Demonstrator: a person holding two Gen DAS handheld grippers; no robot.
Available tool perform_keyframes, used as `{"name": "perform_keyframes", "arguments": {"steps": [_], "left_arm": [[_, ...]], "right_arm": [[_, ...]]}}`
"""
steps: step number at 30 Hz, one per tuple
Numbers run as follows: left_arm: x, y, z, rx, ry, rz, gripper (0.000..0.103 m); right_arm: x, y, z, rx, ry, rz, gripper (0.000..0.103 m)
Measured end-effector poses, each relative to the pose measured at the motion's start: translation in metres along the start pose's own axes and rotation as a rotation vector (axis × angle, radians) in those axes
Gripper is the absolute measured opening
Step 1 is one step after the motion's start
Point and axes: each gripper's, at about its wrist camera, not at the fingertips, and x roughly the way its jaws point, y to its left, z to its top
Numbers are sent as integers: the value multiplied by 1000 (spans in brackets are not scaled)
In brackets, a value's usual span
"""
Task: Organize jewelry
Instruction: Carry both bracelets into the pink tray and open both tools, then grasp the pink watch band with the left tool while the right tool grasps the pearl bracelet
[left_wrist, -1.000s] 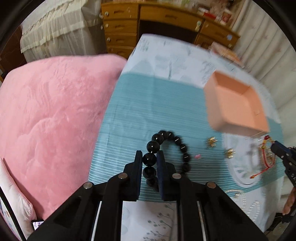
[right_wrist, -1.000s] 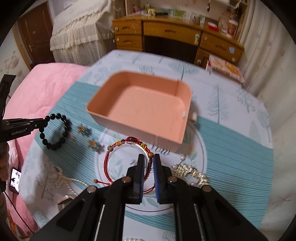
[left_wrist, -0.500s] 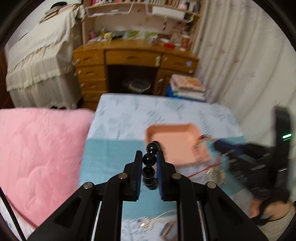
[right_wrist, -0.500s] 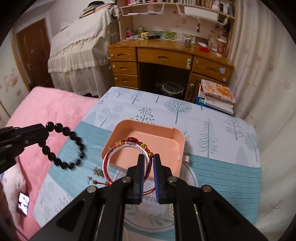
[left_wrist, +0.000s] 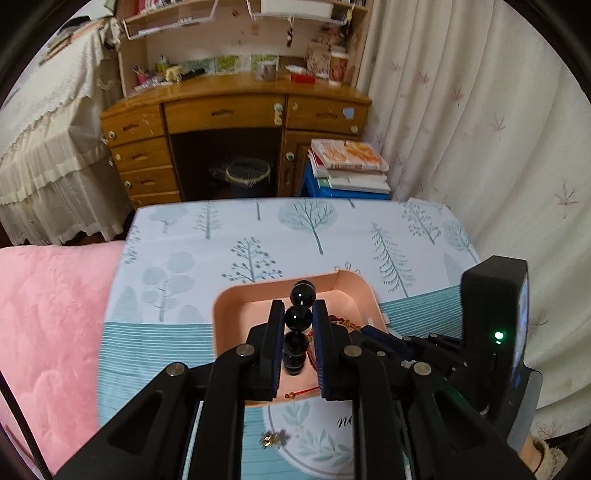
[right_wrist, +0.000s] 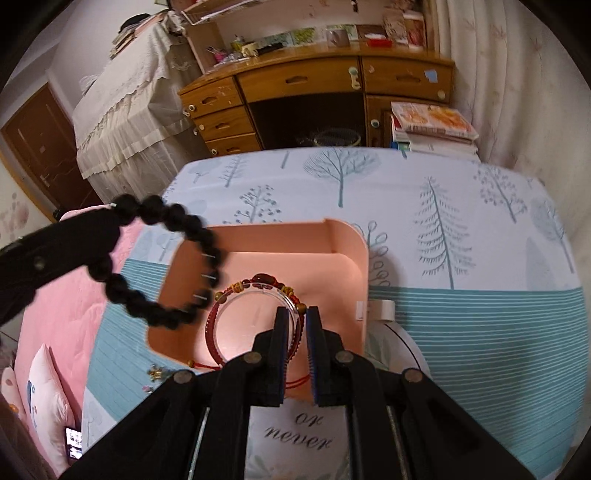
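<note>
Claws hang over the shallow pink plastic tray (right_wrist: 347, 258): left claw (left_wrist: 298, 317) pinches a black round-bead bracelet (right_wrist: 162, 258), right claw (right_wrist: 297, 325) clamps a red cord bracelet with a clear bangle (right_wrist: 255, 291).

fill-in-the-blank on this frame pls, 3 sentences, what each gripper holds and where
1. The left gripper is shut on a bracelet of ____ beads.
2. The right gripper is shut on a ____ corded bracelet with a clear bangle.
3. Both bracelets hang over the ____ tray.

Missing words: black; red; pink
</note>
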Motion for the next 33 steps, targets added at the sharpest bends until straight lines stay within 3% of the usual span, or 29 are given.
{"name": "perform_keyframes", "arguments": {"steps": [5,9,10,21,26,29,33], "left_arm": [[40,5,-10,6,68,21,16],[45,13,-20,12,78,70,65],[41,16,-23,12,62,76,70],[-22,31,-58,61,9,149,73],[-56,37,-84,48,-14,140,74],[-78,39,-99,27,-40,134,81],[-107,37,-120,9,-88,120,82]], "right_arm": [[18,-17,-2,52,33,15,10],[15,-19,-7,65,18,38,10],[12,-18,-8,62,11,35,10],[-55,-4,-40,77,-84,87,10],[-88,14,-65,40,-103,101,10],[-106,21,-79,20,-117,106,10],[-127,26,-96,10,-135,122,10]]}}
